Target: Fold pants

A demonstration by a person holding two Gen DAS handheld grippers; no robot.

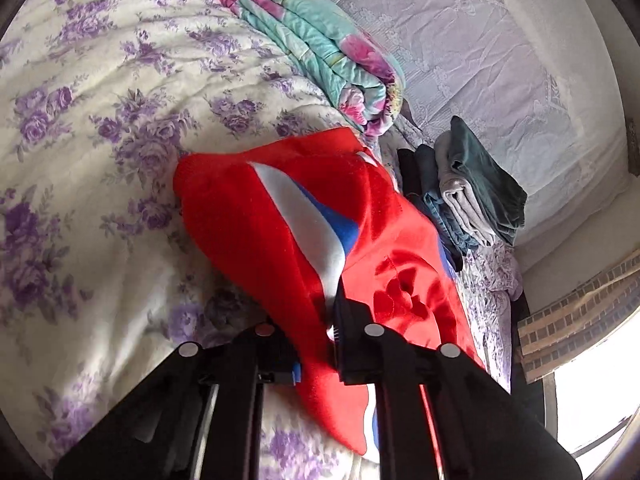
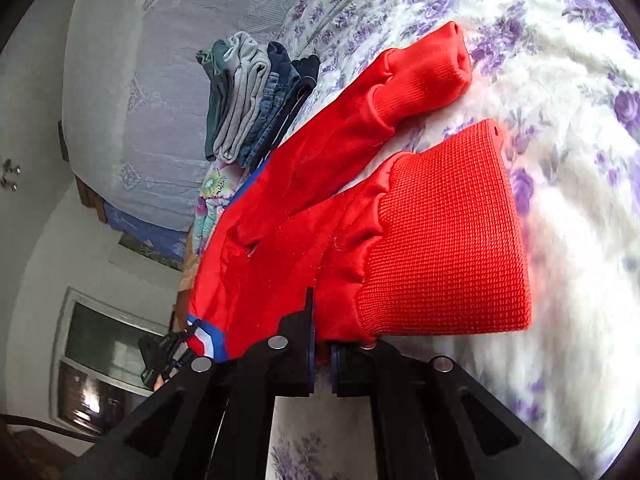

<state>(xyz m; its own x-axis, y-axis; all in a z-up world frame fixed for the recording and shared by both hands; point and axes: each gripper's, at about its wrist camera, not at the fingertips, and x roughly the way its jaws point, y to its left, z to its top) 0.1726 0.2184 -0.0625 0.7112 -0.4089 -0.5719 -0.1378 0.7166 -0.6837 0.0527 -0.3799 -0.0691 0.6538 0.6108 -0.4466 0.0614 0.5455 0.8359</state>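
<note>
Red pants (image 1: pixel 280 216) with a white and blue side stripe hang above a floral bedspread (image 1: pixel 100 128). My left gripper (image 1: pixel 316 352) is shut on the red fabric near the stripe. In the right wrist view the pants (image 2: pixel 320 184) show two ribbed red cuffs (image 2: pixel 448 240). My right gripper (image 2: pixel 322 356) is shut on the fabric just below the nearer cuff. The other gripper (image 2: pixel 160 356) shows small at the lower left, holding the striped end.
A folded teal floral quilt (image 1: pixel 320 48) lies on the bed. A stack of folded clothes (image 1: pixel 472 196) sits beside the pants; it also shows in the right wrist view (image 2: pixel 252 100). A lace-covered wall (image 1: pixel 500 60) and a bright window (image 1: pixel 592 400) are beyond.
</note>
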